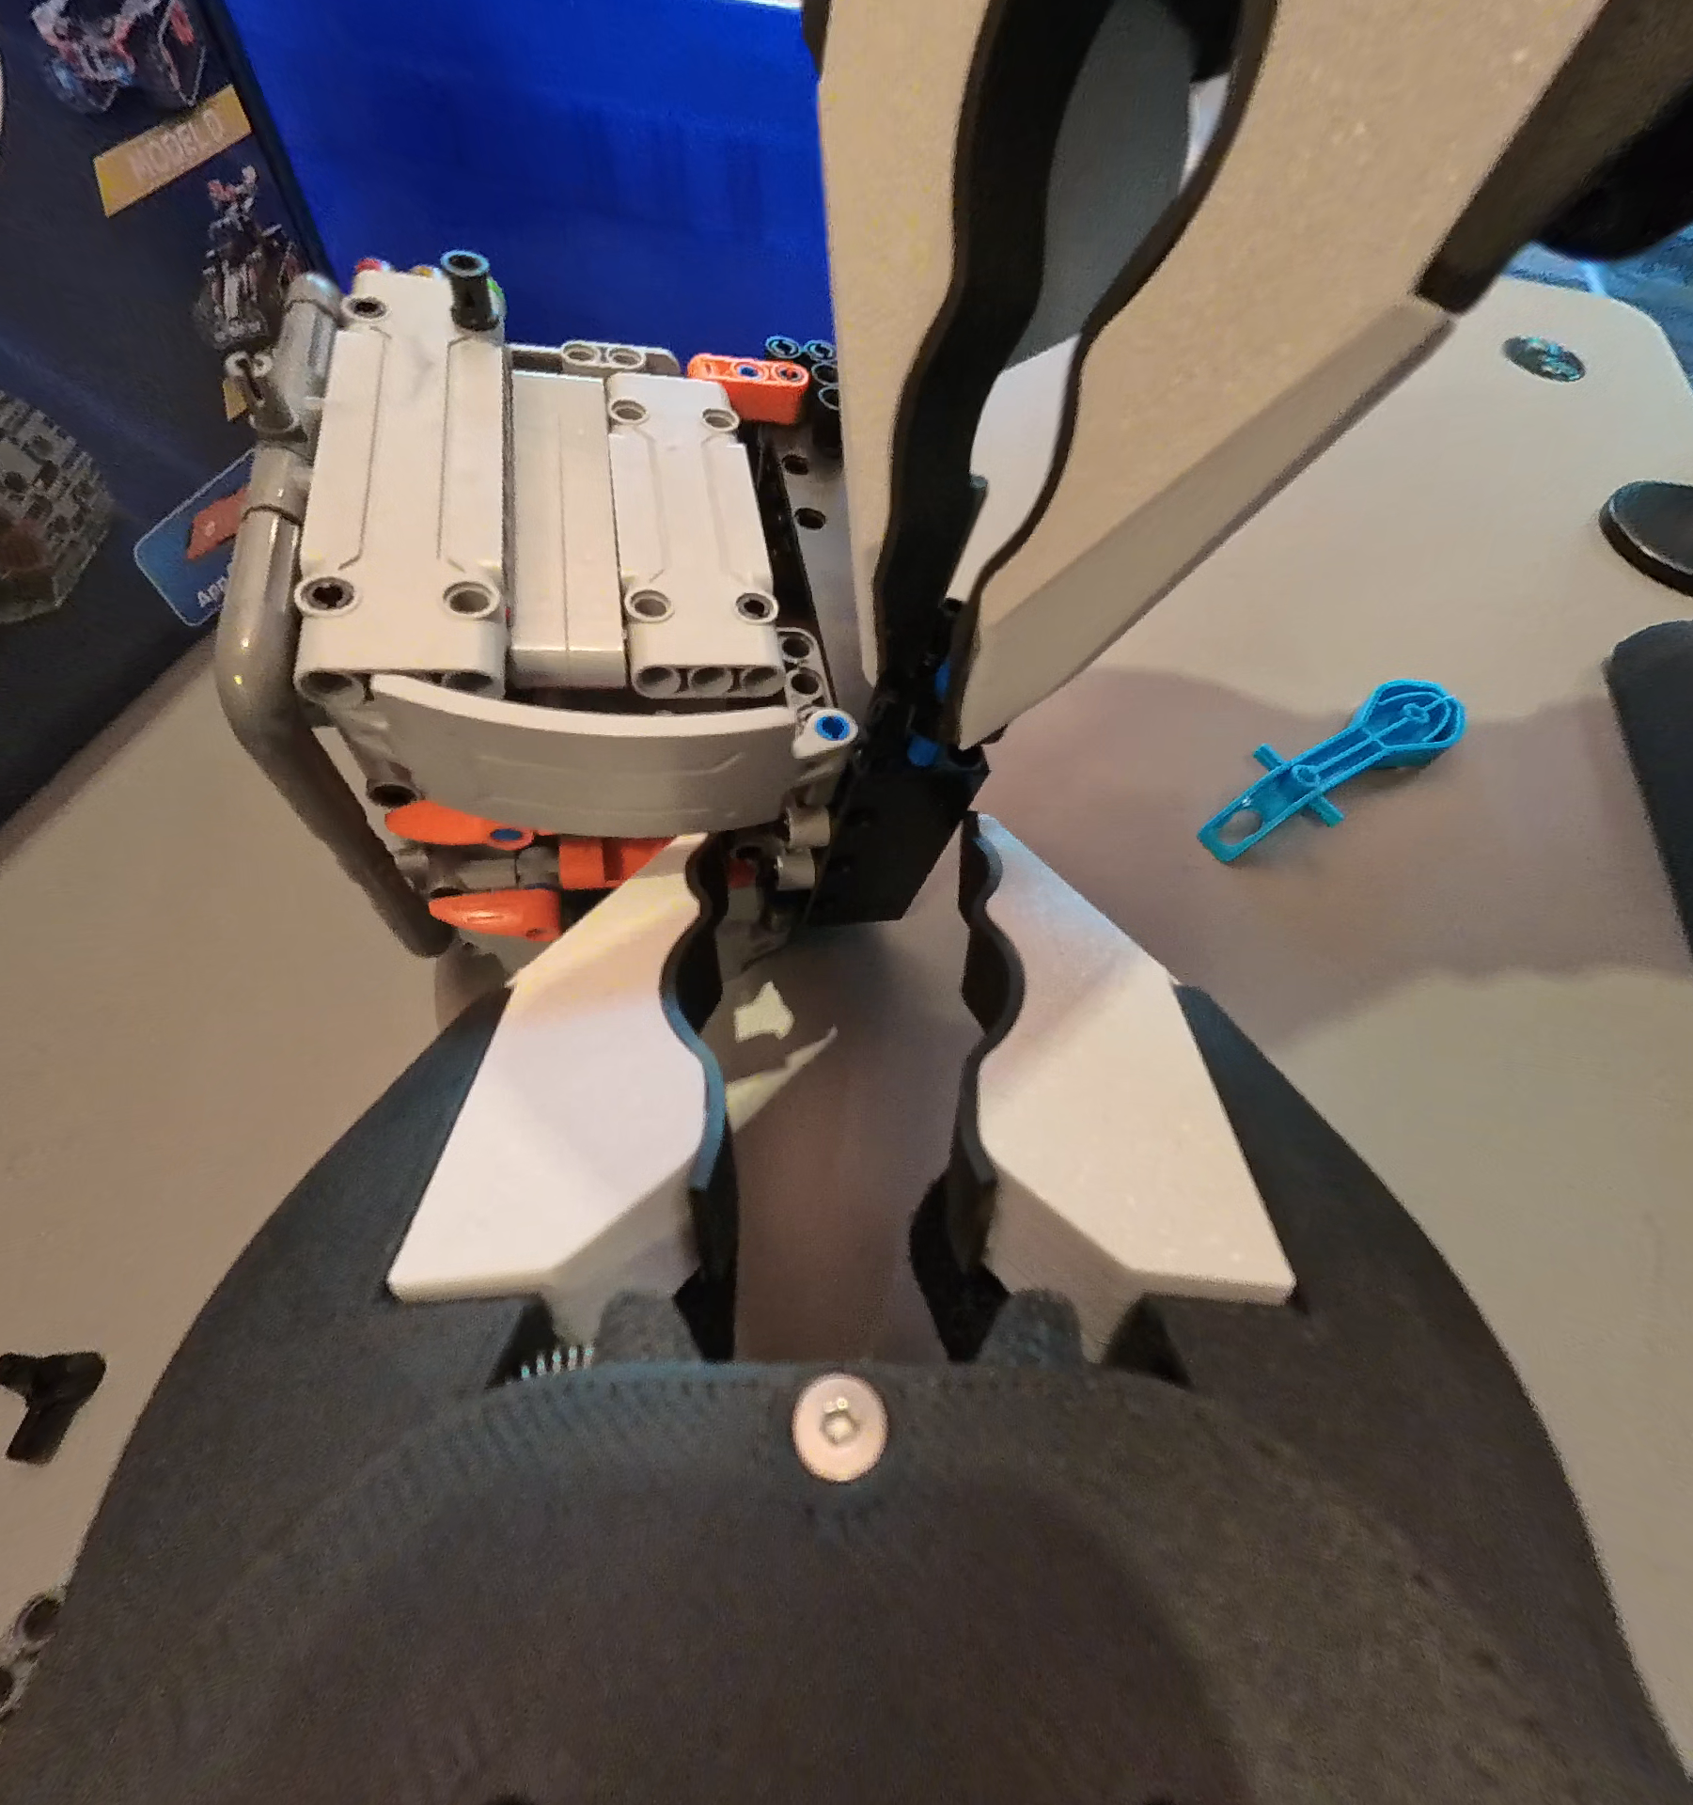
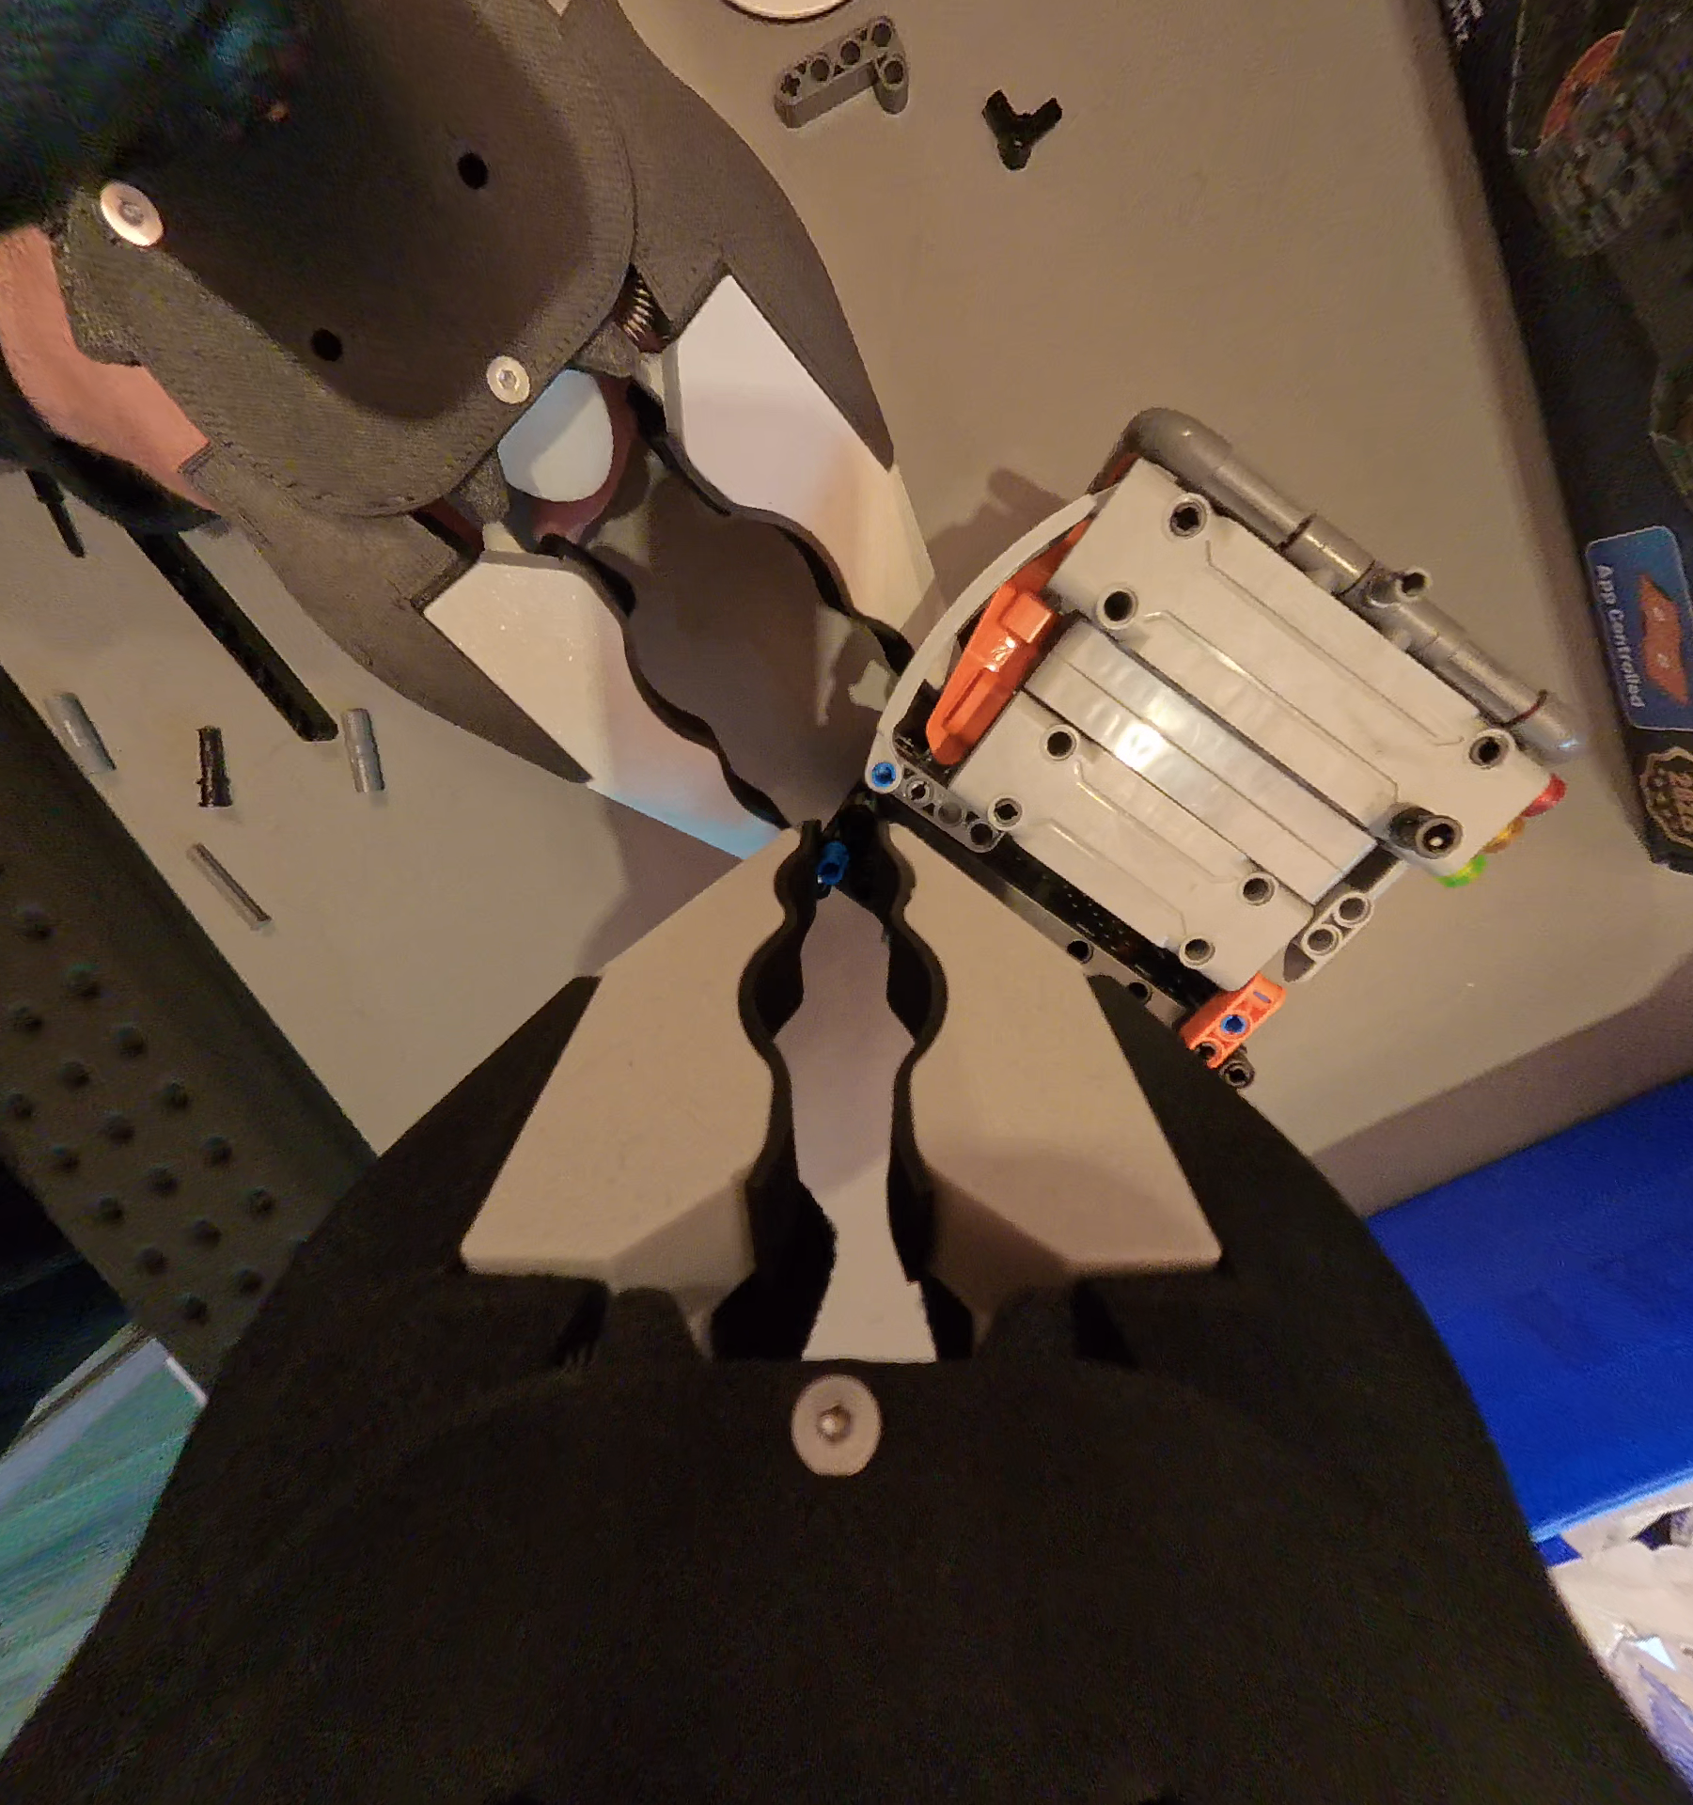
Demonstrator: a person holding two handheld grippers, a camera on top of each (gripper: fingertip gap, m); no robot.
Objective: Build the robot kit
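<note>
The right tongs pinch a black beam with blue pins at the corner of the grey brick model. The beam runs upright along that corner. The left tongs gape empty just below, touching the model's base.

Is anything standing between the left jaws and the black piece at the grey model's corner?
Nothing visible does. The black piece sits just ahead of the open left gripper, beside the grey model. Only the right gripper, gripping its far end, is near.

surface: pale beige table | far edge: blue bin, dark printed box | light: warm, soft shadows
</note>
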